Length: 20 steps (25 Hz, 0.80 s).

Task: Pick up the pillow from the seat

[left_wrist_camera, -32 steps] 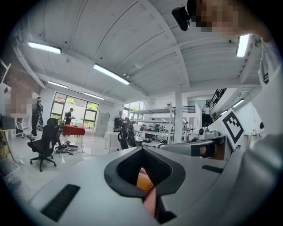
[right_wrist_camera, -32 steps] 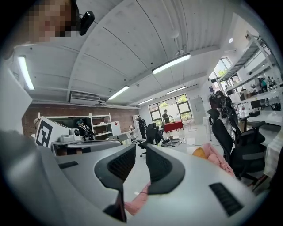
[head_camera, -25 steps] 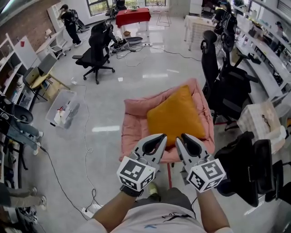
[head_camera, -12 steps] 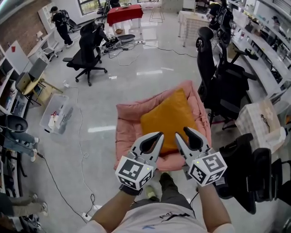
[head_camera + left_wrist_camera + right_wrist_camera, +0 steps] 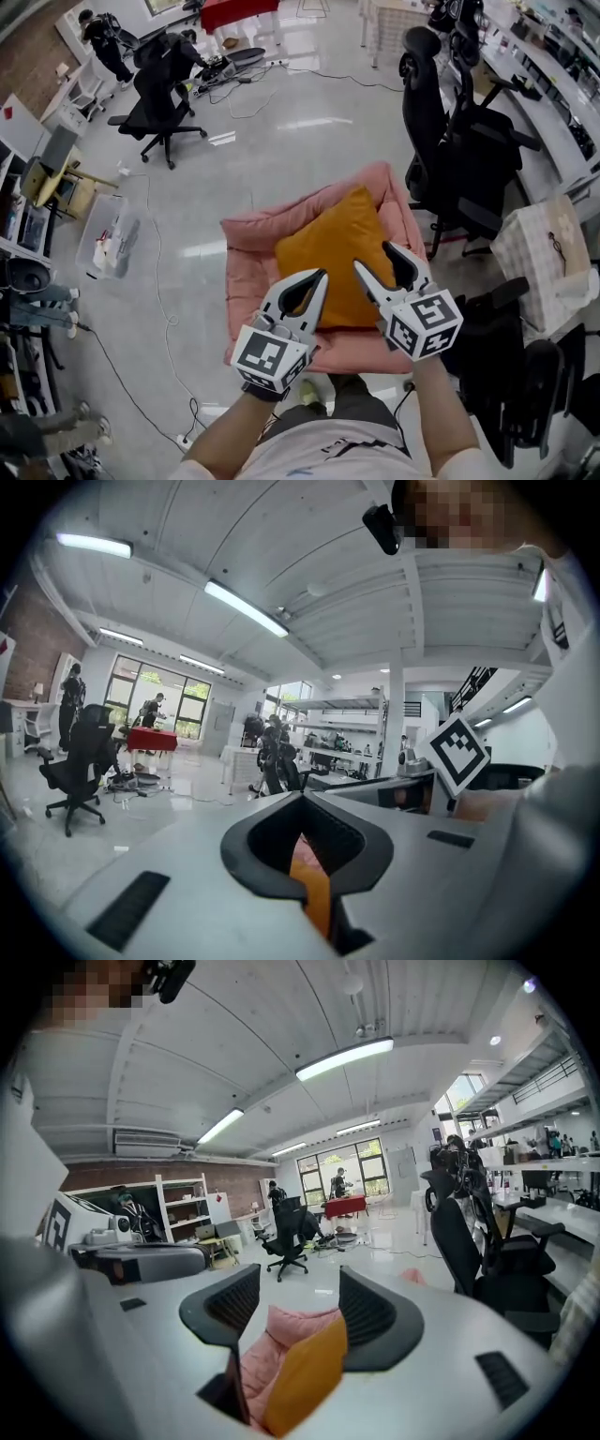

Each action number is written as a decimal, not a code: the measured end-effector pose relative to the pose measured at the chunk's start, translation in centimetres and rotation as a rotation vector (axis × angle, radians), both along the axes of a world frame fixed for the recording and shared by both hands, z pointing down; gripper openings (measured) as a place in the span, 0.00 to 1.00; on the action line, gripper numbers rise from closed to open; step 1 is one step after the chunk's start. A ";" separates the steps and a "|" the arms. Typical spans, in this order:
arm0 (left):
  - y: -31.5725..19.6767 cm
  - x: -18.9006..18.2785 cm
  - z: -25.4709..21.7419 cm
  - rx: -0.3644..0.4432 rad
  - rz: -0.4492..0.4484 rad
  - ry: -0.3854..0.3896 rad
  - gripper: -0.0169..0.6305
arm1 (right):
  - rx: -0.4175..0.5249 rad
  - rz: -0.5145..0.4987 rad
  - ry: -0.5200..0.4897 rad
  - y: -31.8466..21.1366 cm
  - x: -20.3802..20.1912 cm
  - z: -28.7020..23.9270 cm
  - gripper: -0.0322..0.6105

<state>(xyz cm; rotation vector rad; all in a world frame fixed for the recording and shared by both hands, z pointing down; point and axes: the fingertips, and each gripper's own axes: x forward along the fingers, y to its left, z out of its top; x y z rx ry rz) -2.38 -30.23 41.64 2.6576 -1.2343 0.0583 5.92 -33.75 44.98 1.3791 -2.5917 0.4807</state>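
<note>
Pillow (image 5: 323,251) lies diamond-wise on seat (image 5: 247,255), corner pointing away; left tongs (image 5: 321,276) clenched, right tongs (image 5: 372,256) just opening, empty.

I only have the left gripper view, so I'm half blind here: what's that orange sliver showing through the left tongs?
Observer: An orange pillow lying on a pink cushioned seat, as the head view shows.
Operator: Where are my left tongs over it?
Observer: The left tongs, shut, hang over the pillow's near left part.
Operator: And the right tongs?
Observer: The right tongs have just been opening. In the right gripper view the pillow shows in the gap between the jaws, pads not pressing it.
</note>
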 end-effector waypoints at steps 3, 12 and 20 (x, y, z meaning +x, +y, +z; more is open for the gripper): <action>-2.7 0.9 1.4 -0.017 -0.008 -0.013 0.04 | -0.044 0.003 0.021 -3.5 1.1 3.2 0.46; -8.9 2.8 6.3 -0.101 -0.019 -0.049 0.04 | -0.181 0.018 0.078 -11.5 3.7 12.3 0.53; -12.1 4.4 9.7 -0.168 -0.007 -0.065 0.04 | -0.311 0.028 0.086 -15.5 4.5 19.5 0.61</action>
